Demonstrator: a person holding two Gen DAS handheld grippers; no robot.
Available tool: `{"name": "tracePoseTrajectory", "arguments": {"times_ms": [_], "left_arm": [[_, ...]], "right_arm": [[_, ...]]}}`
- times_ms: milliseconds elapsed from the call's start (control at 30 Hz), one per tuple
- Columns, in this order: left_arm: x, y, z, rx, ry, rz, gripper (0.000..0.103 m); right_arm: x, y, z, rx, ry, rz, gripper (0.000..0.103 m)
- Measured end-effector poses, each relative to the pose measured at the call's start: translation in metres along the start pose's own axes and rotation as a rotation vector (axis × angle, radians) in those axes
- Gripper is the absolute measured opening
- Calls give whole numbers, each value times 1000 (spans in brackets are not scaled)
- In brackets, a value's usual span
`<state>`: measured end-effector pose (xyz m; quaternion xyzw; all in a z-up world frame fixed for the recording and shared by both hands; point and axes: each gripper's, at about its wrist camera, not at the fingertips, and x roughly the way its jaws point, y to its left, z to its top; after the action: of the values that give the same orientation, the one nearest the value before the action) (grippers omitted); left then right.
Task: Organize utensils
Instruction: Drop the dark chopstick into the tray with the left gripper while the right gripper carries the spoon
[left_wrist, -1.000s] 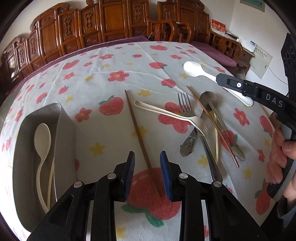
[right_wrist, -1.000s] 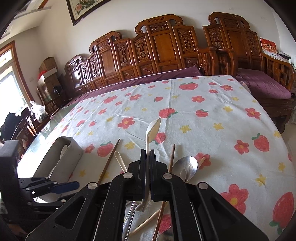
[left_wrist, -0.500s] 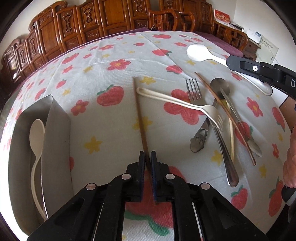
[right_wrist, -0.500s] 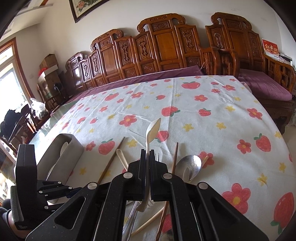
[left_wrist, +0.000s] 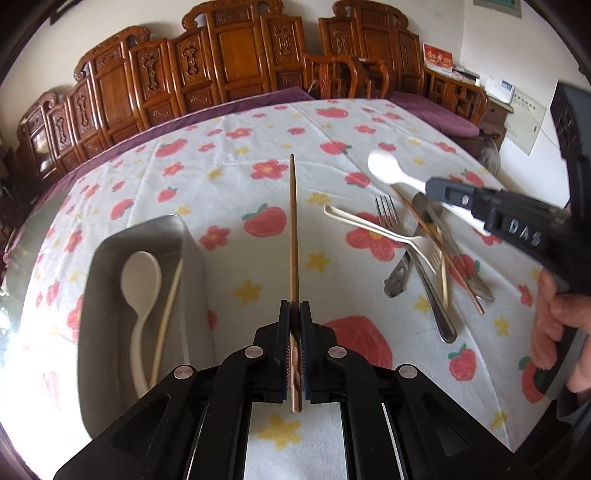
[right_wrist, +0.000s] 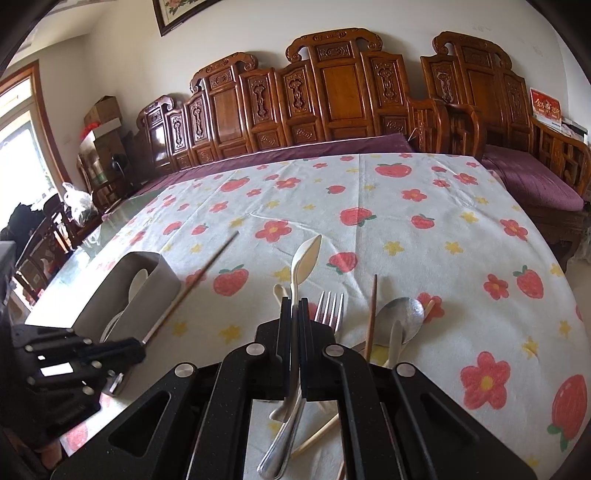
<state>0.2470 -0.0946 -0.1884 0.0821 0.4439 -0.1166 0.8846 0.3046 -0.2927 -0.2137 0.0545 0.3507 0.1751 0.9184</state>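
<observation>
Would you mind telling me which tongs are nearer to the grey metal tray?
Left. The left tongs, shut on the brown chopstick, hover just beside the grey tray; the right tongs, holding the white spoon, are over the utensil pile.

Bright daylight, soft and even. Window (right_wrist: 14, 155) at far left of right view blown out white. Glare on tray (left_wrist: 110, 258) rim, washed-out patch at left edge of left view. Faint shadows. Strong fisheye bending, dark corners. Slight blur on the chopstick (right_wrist: 192, 284) and the pile of cutlery (left_wrist: 424, 251).
</observation>
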Motion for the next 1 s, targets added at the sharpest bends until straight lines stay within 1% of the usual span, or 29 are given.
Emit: {"name": "tracePoseTrajectory", "arguments": {"times_ms": [267, 433, 733, 1000], "left_arm": [[-36, 36, -7, -30, -39, -22, 4], [-48, 62, -16, -55, -52, -3, 4], [-49, 106, -33, -103, -32, 55, 4], [-30, 133, -50, -156, 27, 102, 4]], "right_arm": [[-9, 34, -6, -37, -10, 12, 5], [-14, 55, -9, -63, -16, 28, 5], [-15, 82, -17, -111, -5, 66, 5], [-14, 88, -19, -128, 2, 79, 5]]}}
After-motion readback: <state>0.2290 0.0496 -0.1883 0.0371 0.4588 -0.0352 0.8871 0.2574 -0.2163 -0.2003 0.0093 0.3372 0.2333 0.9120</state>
